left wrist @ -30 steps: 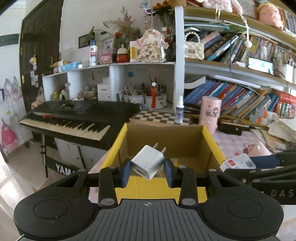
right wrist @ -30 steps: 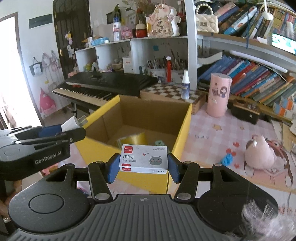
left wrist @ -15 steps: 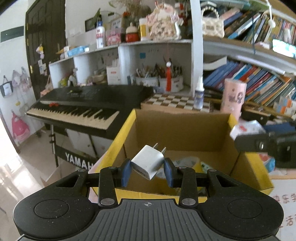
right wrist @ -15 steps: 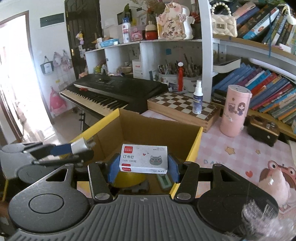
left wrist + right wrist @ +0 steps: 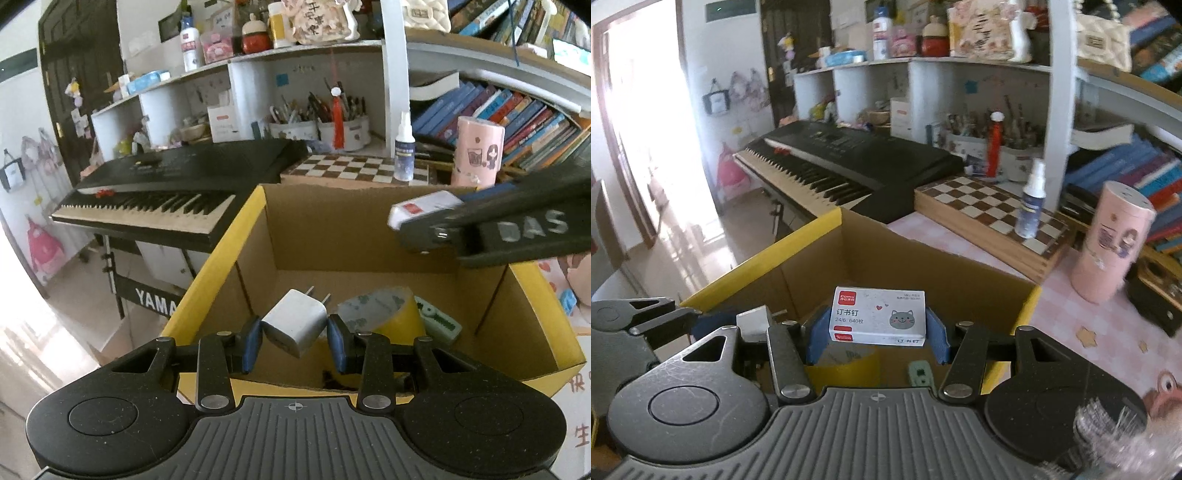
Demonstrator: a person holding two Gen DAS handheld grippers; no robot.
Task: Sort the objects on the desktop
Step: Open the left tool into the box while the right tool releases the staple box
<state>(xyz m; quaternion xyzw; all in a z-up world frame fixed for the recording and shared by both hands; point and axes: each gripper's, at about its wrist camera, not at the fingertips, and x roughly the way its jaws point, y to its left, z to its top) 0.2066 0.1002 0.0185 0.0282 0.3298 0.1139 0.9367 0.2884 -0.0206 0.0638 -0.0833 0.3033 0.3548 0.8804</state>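
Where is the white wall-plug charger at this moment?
In the left wrist view, the white wall-plug charger is clamped between the left gripper's blue pads, over the open yellow-edged cardboard box, just left of the tape roll inside.

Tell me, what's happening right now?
Left gripper shut on charger plug. Right gripper shut on staple box. Both above cardboard box. Nothing blocking.

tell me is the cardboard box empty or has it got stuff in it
Not empty. The cardboard box already holds a tape roll and a small green item on its floor.
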